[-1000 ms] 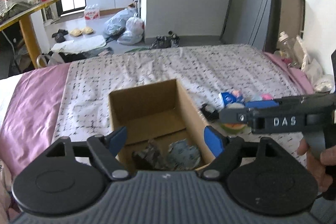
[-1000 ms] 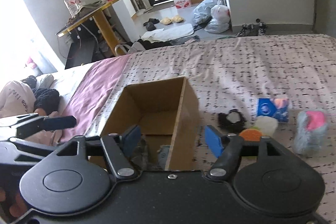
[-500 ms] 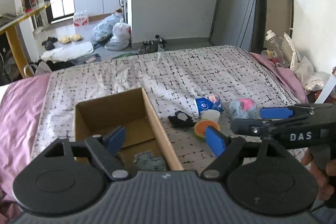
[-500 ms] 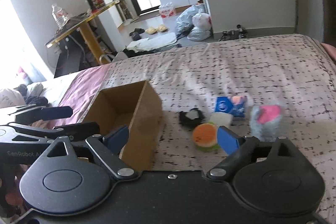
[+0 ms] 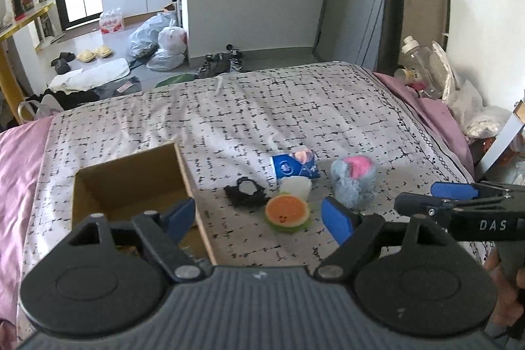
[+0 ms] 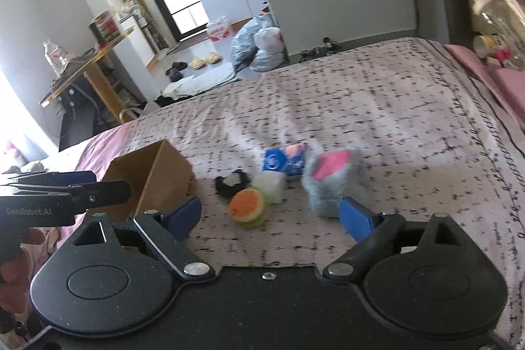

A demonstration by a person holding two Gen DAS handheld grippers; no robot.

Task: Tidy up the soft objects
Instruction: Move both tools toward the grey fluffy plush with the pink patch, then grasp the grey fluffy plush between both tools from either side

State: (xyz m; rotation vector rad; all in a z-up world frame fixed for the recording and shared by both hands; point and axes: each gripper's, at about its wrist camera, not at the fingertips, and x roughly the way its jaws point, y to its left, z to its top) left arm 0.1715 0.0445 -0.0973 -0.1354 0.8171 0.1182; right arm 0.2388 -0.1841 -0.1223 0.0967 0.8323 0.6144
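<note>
An open cardboard box [image 5: 131, 182] stands on the patterned bedspread, also in the right wrist view [image 6: 154, 173]. To its right lie an orange-and-green round plush [image 5: 287, 213] [image 6: 246, 208], a black scrunchie [image 5: 245, 191] [image 6: 231, 181], a white soft block [image 5: 296, 187] [image 6: 271, 185], a blue tissue pack [image 5: 294, 165] [image 6: 284, 158] and a grey-and-pink fuzzy ball [image 5: 353, 180] [image 6: 331, 177]. My left gripper [image 5: 259, 217] is open and empty, near the box's right wall. My right gripper [image 6: 270, 214] is open and empty, just short of the plush.
The bed [image 5: 295, 107] reaches to its far edge; beyond it the floor holds plastic bags [image 5: 160, 41] and shoes. Bottles and clutter [image 5: 426, 68] stand by the bed's right side. A pink sheet [image 5: 16, 159] lies left of the box.
Both grippers have swung right, away from above the box and toward the loose soft objects. Both stay open and empty.
</note>
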